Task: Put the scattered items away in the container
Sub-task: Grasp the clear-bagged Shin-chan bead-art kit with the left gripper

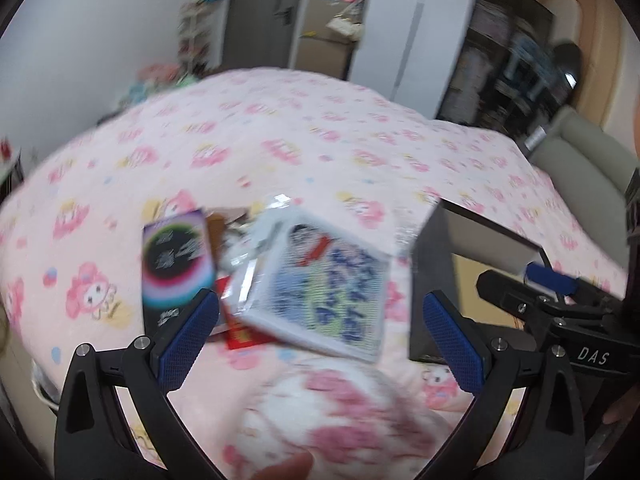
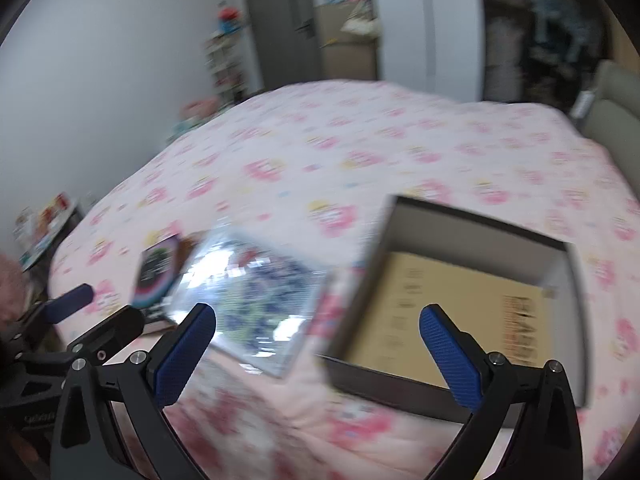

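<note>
A pile of flat items lies on the pink patterned bed. On top is a square blue-and-white packet in shiny wrap. Left of it lies a dark card with a coloured ring, and red and brown pieces peek out underneath. To the right sits a dark open box with a tan sheet inside. My left gripper hovers open above the pile, holding nothing. My right gripper is open too, between packet and box, and shows in the left wrist view.
The bedspread stretches far behind the pile. A grey door, cardboard boxes and a cluttered shelf stand beyond the bed. A grey headboard is at the right. A small side table with clutter stands at the left.
</note>
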A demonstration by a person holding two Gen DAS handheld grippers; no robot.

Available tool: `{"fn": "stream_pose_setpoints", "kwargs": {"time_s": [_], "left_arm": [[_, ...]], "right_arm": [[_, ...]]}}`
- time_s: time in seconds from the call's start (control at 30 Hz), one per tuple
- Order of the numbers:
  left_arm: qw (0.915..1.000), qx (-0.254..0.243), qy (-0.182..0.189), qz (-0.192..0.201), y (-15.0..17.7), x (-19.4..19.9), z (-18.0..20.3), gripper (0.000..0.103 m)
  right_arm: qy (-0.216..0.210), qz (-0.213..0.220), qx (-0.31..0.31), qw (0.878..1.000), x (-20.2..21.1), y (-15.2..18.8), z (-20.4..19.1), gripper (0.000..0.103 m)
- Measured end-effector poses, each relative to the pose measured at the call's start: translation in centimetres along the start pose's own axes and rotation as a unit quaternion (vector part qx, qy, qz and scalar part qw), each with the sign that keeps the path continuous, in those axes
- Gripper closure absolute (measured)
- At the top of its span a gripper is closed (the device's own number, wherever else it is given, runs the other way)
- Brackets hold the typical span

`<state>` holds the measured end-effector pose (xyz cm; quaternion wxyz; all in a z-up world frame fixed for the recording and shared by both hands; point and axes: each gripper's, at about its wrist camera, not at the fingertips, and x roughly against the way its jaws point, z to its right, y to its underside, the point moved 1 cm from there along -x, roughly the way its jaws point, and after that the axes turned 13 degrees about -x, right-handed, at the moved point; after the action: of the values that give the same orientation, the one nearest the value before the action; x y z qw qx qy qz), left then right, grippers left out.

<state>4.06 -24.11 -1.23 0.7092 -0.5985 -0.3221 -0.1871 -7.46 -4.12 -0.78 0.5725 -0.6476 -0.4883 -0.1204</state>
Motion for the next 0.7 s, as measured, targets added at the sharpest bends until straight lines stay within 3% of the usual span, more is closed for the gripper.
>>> {"fn": "stream_pose_setpoints", "kwargs": {"time_s": [0.1,0.17,0.23,0.3,0.43,0.53,0.6,0.7], "left_arm": [[0.9978,0.061,0.018,-0.019,1.0,-1.8,-4.0,0.004],[0.9949,0.087,0.028,-0.042,1.9,-3.1,-5.8,0.015],[0.9918,0.093,0.044,-0.076,2.4,-5.3,-7.1,0.038],[0.9877,0.100,0.054,-0.107,2.8,-7.3,-7.9,0.043],[0.9697,0.114,0.138,-0.166,3.7,-10.8,-8.1,0.047],[0.9648,0.090,0.143,-0.201,4.1,-12.7,-7.0,0.047],[0.9574,0.099,0.158,-0.220,4.4,-14.2,-6.7,0.049],[0.9511,0.112,0.176,-0.228,4.3,-15.7,-6.3,0.064]], "right_arm": [[-0.022,-0.045,0.022,0.999,-3.4,-0.2,-3.0,0.015],[-0.019,-0.077,0.029,0.996,-6.0,-0.1,-4.2,0.028],[-0.012,-0.109,0.032,0.993,-8.2,0.1,-4.8,0.039],[-0.009,-0.129,0.039,0.991,-9.6,0.7,-5.4,0.044],[-0.001,-0.161,0.046,0.986,-12.0,0.9,-5.8,0.045],[0.004,-0.180,0.038,0.983,-13.6,1.2,-5.5,0.045],[0.009,-0.186,0.036,0.982,-14.3,1.4,-5.2,0.045],[0.023,-0.185,0.036,0.982,-15.0,1.4,-4.9,0.045]]}}
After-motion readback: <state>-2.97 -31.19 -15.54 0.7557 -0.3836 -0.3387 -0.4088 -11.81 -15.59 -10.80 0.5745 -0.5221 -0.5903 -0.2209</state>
